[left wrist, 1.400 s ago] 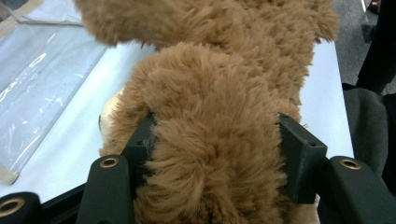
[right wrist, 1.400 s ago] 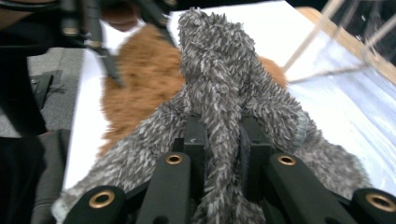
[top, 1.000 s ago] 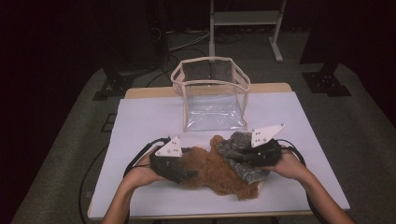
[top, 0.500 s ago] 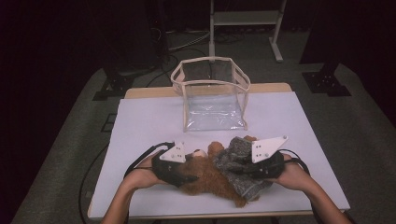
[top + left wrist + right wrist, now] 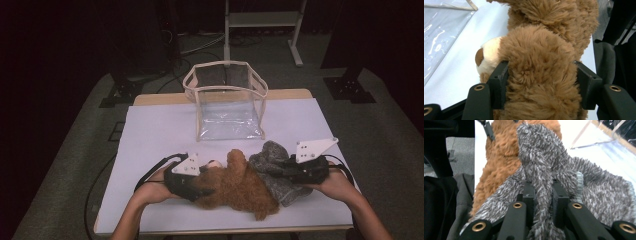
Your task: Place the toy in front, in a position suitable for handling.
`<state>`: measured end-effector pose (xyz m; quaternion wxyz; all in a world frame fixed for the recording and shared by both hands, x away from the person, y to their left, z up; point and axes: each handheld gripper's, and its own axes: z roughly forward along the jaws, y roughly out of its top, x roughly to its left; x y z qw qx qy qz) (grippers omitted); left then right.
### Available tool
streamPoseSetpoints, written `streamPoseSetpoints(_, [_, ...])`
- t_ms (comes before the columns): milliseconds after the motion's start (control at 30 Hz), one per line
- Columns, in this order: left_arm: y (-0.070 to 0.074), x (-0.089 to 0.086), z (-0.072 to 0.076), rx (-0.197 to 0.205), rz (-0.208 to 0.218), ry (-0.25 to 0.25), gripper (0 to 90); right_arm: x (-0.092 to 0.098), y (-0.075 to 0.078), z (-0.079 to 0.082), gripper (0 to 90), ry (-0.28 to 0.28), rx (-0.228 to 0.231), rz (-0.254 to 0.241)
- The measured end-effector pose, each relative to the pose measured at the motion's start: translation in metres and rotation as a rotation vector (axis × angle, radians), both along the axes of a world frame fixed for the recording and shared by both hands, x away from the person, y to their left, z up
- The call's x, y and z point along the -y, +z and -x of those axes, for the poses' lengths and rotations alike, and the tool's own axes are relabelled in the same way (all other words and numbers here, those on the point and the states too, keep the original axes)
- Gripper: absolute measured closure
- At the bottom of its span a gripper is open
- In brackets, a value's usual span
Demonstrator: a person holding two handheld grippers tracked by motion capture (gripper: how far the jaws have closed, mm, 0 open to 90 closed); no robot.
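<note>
A brown plush teddy bear (image 5: pixel 235 182) lies on its side near the front of the white table (image 5: pixel 160 130). My left gripper (image 5: pixel 204 192) comes in from the left. Its jaws have just been closing and now press on the bear's furry body (image 5: pixel 541 62) from both sides, with the muzzle (image 5: pixel 485 56) to their left. A grey fuzzy knitted cloth (image 5: pixel 272 167) lies against the bear's right side. My right gripper (image 5: pixel 284 169) is shut on a fold of this grey cloth (image 5: pixel 541 157), with the bear (image 5: pixel 499 157) behind it.
A clear plastic bag with beige trim (image 5: pixel 227 102) stands open at the back middle of the table, also seen as the clear sheet (image 5: pixel 439 37). A metal stand (image 5: pixel 260 20) rises on the dark floor beyond. A person's forearms come in from the front edge.
The left gripper's jaws have closed onto the bear. The right gripper has moved to the right with the grey cloth, drawing it out from the bear.
</note>
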<state>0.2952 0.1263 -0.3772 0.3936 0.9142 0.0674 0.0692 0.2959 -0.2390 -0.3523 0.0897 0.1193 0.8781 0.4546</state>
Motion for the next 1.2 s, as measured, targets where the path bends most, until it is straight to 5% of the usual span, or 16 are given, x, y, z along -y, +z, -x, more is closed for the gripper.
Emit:
streamPoseSetpoints(267, [-0.001,-0.001,0.002,0.006,0.002,-0.008,37.7,-0.032,0.004,-0.005,76.1,0.055,0.033,0.015])
streamPoseSetpoints(633, [-0.001,0.004,0.003,0.008,0.016,-0.025,37.9,0.025,-0.008,-0.004,75.8,-0.057,-0.048,-0.045])
streamPoseSetpoints(833, [-0.001,0.018,0.003,0.01,0.017,-0.048,38.0,0.012,0.011,-0.003,75.8,-0.028,-0.002,-0.037])
streamPoseSetpoints(1000, [-0.002,0.028,0.003,0.011,0.015,-0.068,37.9,-0.008,0.005,-0.007,75.8,0.013,0.003,0.0])
streamPoseSetpoints(1167, [-0.002,0.025,0.004,0.005,0.016,-0.063,38.1,0.007,-0.003,-0.008,75.8,-0.019,-0.031,-0.025])
streamPoseSetpoints(1200, [-0.002,0.025,0.004,0.005,0.021,-0.057,38.1,0.021,-0.008,-0.008,75.8,-0.051,-0.048,-0.04])
